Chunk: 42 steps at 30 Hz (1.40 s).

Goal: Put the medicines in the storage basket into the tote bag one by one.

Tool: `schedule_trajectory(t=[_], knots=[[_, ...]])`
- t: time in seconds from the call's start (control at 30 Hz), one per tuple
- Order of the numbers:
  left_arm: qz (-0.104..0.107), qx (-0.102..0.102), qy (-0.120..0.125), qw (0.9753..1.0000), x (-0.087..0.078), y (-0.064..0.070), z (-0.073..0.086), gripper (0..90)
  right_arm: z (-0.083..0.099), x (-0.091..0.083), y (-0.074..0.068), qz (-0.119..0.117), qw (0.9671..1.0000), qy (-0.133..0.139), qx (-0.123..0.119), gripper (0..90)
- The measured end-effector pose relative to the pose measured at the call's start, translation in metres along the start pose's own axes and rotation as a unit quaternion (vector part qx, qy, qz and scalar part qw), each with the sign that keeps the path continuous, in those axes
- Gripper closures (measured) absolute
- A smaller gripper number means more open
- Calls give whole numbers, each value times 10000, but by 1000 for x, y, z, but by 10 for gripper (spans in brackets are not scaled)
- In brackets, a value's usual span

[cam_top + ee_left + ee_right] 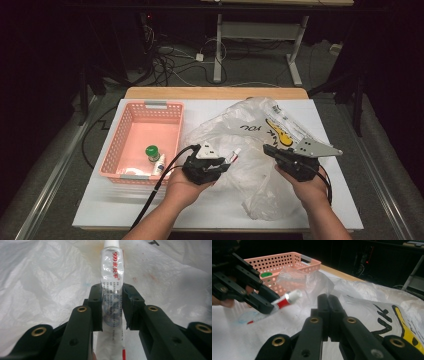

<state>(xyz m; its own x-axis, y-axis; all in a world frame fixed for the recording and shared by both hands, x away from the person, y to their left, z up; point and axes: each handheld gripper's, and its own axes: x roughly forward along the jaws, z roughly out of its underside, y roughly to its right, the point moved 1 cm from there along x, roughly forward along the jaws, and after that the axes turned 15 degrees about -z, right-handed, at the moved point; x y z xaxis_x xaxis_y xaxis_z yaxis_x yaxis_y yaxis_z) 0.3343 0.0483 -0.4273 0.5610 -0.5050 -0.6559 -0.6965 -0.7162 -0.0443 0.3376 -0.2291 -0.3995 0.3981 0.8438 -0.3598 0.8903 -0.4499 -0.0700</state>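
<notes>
so, step in hand: by my reading, emptying the plastic bag into the pink basket; one tube is out and held.
left claw: clamped on the white ointment tube at mid-body, cap pointing away, raised over the bag near the table's middle.
right claw: jaws pressed together, probably pinching a fold of bag film, though the film between them is hard to make out.
basket: on the left of the table, already holding a green-capped jar and a small white bottle.
next move: likely carry the tube left over the basket rim, then let go low.
</notes>
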Motion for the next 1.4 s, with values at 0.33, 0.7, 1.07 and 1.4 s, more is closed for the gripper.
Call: schedule_trajectory(t=[0.33,0.7,1.07,1.4], knots=[[21,-38,-49,10000,23,8,-8,700,-4,-1,-3,-7,10000,79,-45,900],[-35,88,-79,9999,49,20,-21,700,-8,-3,-5,2,9998,152,-106,900],[-161,-37,51,9999,81,26,-31,699,-8,-6,-2,55,9997,217,-89,900],[-173,-164,136,9996,107,34,-37,698,-6,-9,3,95,9997,230,-54,900]])
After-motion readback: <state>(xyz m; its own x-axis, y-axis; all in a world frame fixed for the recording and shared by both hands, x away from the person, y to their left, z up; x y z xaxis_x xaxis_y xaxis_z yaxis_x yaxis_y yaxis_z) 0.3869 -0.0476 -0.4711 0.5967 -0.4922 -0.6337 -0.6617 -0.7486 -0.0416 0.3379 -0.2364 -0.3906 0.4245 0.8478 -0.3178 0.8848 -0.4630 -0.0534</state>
